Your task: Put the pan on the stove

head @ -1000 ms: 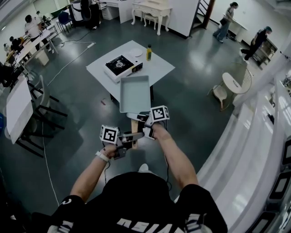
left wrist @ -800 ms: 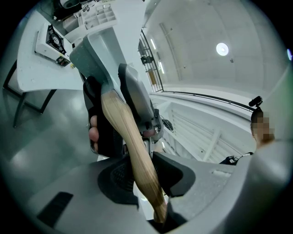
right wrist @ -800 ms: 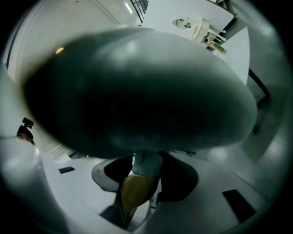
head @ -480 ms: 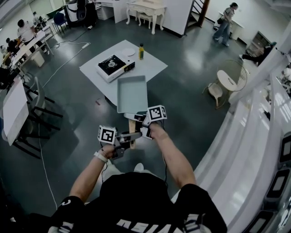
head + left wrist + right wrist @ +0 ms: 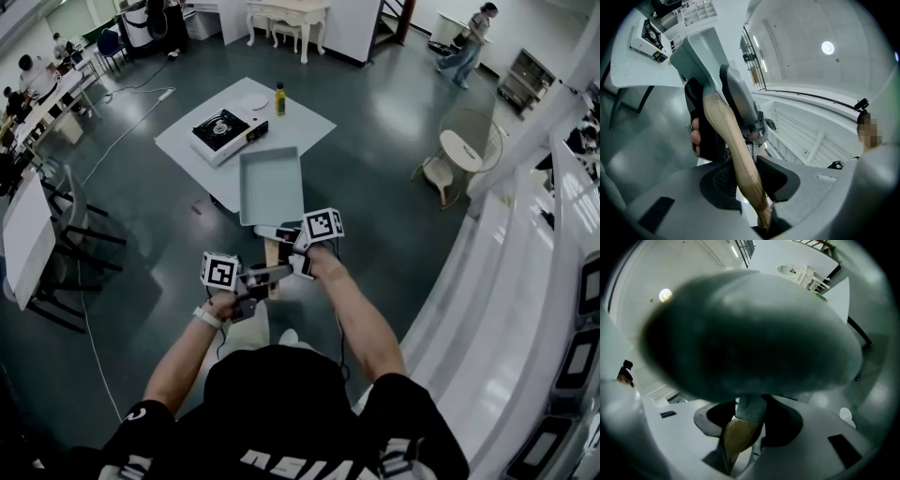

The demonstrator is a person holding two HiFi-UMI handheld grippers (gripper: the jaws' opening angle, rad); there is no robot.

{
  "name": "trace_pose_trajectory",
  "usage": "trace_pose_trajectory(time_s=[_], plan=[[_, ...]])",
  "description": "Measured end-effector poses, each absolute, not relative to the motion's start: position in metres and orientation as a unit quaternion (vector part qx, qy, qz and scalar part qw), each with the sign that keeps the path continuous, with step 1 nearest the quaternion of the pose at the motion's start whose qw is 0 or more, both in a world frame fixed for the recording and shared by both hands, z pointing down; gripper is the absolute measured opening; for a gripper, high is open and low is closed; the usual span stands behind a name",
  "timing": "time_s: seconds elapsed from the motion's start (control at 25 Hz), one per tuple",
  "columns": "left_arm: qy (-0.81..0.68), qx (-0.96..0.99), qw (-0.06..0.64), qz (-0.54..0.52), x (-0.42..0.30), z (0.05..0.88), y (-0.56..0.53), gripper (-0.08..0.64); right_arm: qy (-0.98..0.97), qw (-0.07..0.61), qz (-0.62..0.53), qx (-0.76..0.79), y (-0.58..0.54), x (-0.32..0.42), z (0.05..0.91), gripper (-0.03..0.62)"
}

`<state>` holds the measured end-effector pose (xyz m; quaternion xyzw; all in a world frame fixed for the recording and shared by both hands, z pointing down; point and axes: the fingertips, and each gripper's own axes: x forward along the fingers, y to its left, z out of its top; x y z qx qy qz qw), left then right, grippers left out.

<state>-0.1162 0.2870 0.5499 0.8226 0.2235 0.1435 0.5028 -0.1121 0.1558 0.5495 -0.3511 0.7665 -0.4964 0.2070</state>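
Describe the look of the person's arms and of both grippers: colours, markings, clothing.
The left gripper and the right gripper each have a light grey body and carry a white cube with black square markers. Their fingers are black and textured. The person wears a black short-sleeved shirt with white lettering and a white band on the left wrist; the forearms are bare.

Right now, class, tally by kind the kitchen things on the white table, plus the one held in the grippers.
portable stove: 1
yellow bottle: 1
white plate: 1
rectangular pan: 1
Total: 4
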Motion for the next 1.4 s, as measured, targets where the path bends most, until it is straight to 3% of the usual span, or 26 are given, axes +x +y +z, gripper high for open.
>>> trace_pose_trajectory(time_s=[0.68, 1.4], plan=[[0.242, 0.813, 0.506, 0.156, -0.092, 0.563, 0.242, 0.095, 0.789, 0.216, -0.46, -0.345, 0.107, -0.086, 0.556, 0.161], [0.24, 0.808, 0.52, 0.144, -0.02, 0.568, 0.14, 0.095, 0.758, 0.2, -0.502, -0.365, 0.007, -0.012, 0.579, 0.157]])
